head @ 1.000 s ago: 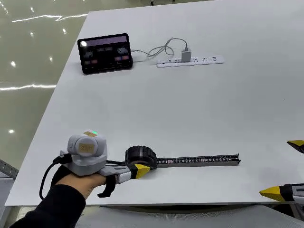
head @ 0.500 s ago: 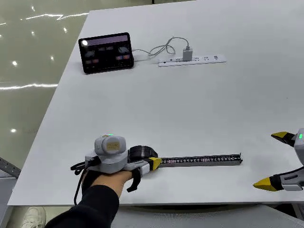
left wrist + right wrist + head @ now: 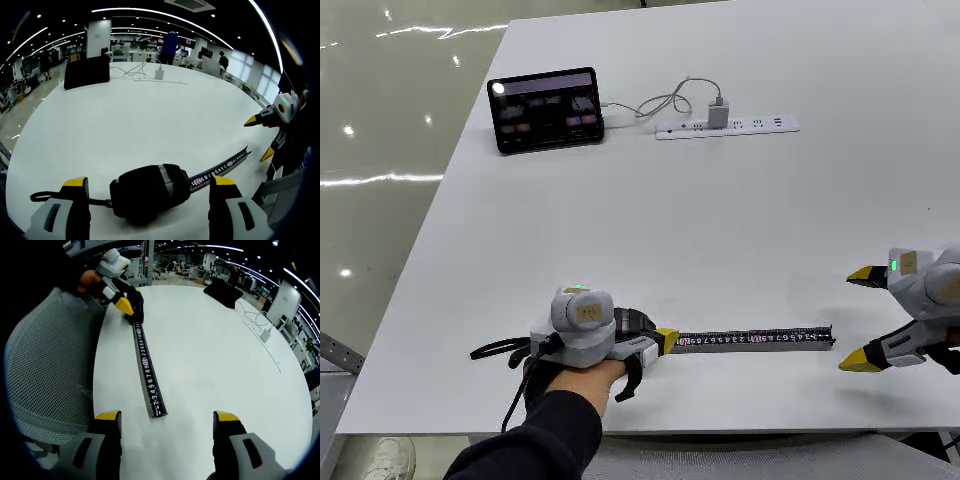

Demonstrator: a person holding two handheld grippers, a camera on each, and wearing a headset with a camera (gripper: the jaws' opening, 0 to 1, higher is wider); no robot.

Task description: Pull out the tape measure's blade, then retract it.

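Left gripper [image 3: 148, 184]: we see its jaws spread wide, a gap on each side of the case, nothing clamped.
Tape measure case [image 3: 632, 322]: on the table [image 3: 740, 220], between the left gripper's jaws.
Blade [image 3: 146, 371]: drawn out flat, running from the case toward the right gripper [image 3: 166, 415].
Blade tip [image 3: 159, 413]: we find it just ahead of the right gripper's jaws, not touching them.
Right gripper: wide open, holding nothing.

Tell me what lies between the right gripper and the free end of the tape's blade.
Bare white table. The head view shows a short empty gap between the right gripper and the tip of the blade.
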